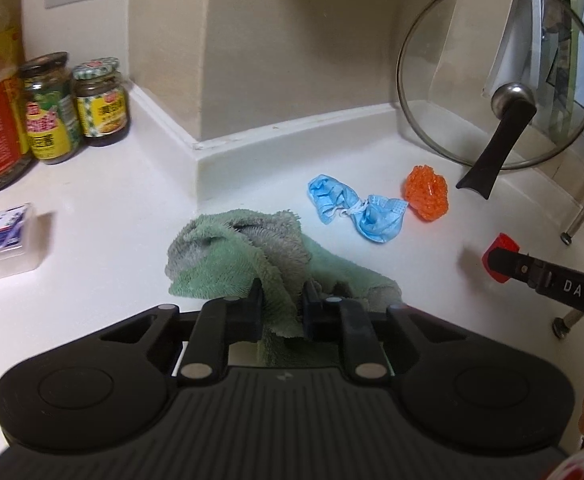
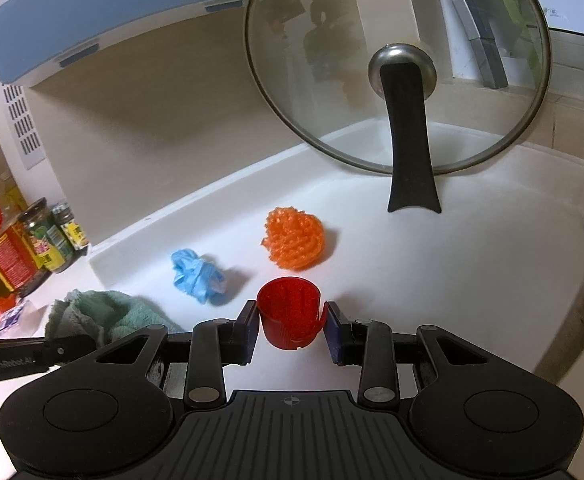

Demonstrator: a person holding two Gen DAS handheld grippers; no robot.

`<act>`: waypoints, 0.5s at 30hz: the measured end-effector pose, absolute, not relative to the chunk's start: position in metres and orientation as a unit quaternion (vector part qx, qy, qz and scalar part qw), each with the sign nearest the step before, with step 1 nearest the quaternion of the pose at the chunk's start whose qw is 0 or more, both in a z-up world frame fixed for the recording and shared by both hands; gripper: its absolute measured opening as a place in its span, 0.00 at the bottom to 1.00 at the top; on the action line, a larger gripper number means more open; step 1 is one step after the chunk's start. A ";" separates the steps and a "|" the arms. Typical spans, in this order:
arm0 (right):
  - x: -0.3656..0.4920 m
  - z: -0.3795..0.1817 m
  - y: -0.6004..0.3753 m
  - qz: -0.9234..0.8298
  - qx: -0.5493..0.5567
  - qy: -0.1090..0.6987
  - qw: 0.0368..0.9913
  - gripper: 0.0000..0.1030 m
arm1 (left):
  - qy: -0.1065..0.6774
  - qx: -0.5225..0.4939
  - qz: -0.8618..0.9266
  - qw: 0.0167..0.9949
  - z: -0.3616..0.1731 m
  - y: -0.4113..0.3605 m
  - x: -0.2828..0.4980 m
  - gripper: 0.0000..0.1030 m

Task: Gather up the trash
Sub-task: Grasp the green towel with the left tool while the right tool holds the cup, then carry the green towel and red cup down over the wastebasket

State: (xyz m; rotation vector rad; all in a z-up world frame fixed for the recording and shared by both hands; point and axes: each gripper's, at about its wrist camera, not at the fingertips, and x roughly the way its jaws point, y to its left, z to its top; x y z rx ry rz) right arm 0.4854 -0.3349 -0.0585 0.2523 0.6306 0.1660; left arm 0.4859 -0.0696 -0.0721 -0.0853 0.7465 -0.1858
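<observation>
My left gripper (image 1: 283,296) is shut on a crumpled green towel (image 1: 232,252), pinching a fold of it on the white counter (image 1: 112,200). The right gripper (image 2: 290,310) is shut on a small red ribbed cup (image 2: 290,316) and holds it upright just over the counter. That cup (image 1: 501,242) and the right gripper (image 1: 496,262) also show at the right edge of the left wrist view. A crumpled blue face mask (image 1: 355,208) (image 2: 198,276) and an orange mesh ball (image 1: 427,192) (image 2: 293,240) lie beyond both grippers. The towel (image 2: 92,312) and the left gripper (image 2: 68,346) appear low left in the right wrist view.
A glass pot lid (image 1: 491,80) (image 2: 395,72) with a black handle leans against the back wall. Sauce jars (image 1: 100,104) and bottles stand at the left by a wall corner. A clear plastic box (image 1: 0,240) lies at the left. A metal rack leg (image 1: 583,208) stands at the right.
</observation>
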 end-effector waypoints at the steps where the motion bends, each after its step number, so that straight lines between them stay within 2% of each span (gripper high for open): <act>1: 0.482 -0.057 -0.334 0.083 0.124 0.308 0.940 0.34 | 0.362 -0.043 -0.091 0.927 -0.069 -0.066 0.480 0.15; 15: 0.403 -0.030 -0.299 0.117 0.134 0.306 0.935 0.34 | 0.320 -0.054 -0.084 0.942 -0.019 0.003 0.377 0.14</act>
